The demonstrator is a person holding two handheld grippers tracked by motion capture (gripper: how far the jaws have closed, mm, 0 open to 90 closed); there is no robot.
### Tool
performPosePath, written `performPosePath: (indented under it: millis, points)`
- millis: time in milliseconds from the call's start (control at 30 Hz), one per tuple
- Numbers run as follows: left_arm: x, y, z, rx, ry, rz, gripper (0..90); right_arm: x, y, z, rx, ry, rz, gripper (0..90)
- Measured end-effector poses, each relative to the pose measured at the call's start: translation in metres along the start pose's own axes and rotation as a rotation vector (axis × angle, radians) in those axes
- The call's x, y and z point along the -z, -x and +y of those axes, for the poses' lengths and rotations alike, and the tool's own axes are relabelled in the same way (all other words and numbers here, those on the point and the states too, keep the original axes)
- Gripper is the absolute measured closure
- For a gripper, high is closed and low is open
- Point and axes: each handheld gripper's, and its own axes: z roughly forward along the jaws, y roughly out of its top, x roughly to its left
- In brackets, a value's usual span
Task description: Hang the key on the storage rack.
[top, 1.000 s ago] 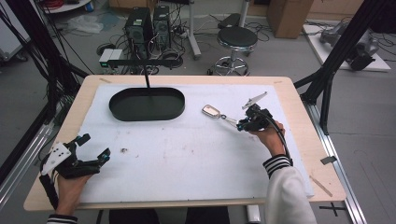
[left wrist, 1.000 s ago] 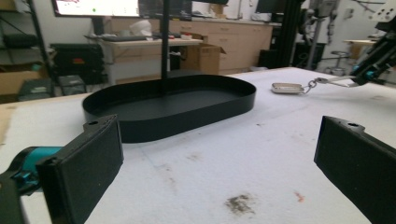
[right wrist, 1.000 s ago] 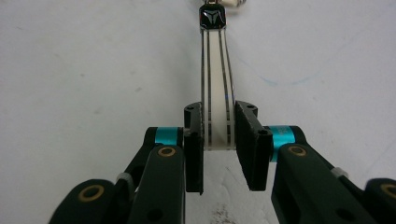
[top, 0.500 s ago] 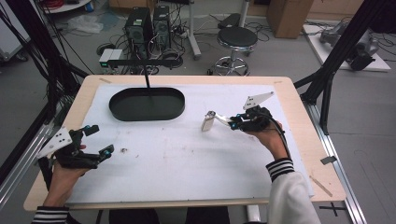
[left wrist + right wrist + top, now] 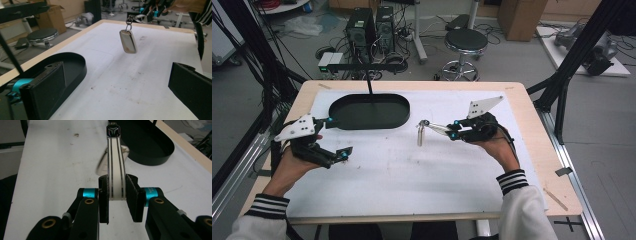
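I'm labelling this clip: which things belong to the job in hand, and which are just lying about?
In the job:
- right gripper, jaws shut on white strap
- silver key fob dangling from the strap
- black oval tray, likely destination
- left gripper, open

Lying about:
- black round stool
- computer towers

A: Where does the high view sit?

B: Above the near edge of the table, facing forward and down, far enough back to take in the whole top and the floor beyond its far edge.

A: And the left gripper view?

B: Low over the near left corner, looking between its own jaws across the table towards the right edge. The black tray is close by, and the hanging key fob farther off.

A: The right one?

B: Very close, along its jaws towards the left edge. It shares the black tray with both others; the high view has the black tray near the far edge.
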Motion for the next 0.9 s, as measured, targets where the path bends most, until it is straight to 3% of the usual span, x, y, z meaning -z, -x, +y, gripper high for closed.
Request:
performPosePath:
  millis: [33, 333, 600, 900]
  points:
    - [-0.004, -0.001, 0.004, -0.002, -0.01, -0.009, 1.7, -0.003, -0.003, 0.006, 0.025, -0.001, 0.014, 74.1]
    - [-0.038, -0.003, 0.034, -0.047, -0.071, -0.084, 1.7, -0.02, -0.015, 0.029, 0.101, -0.002, 0.099, 74.0]
    - [-0.061, 0.003, 0.054, -0.105, -0.152, -0.157, 1.7, -0.035, -0.021, 0.039, 0.127, 0.005, 0.145, 74.0]
    - [-0.087, 0.015, 0.061, -0.165, -0.241, -0.25, 4.1, -0.047, -0.027, 0.045, 0.148, -0.006, 0.189, 74.0]
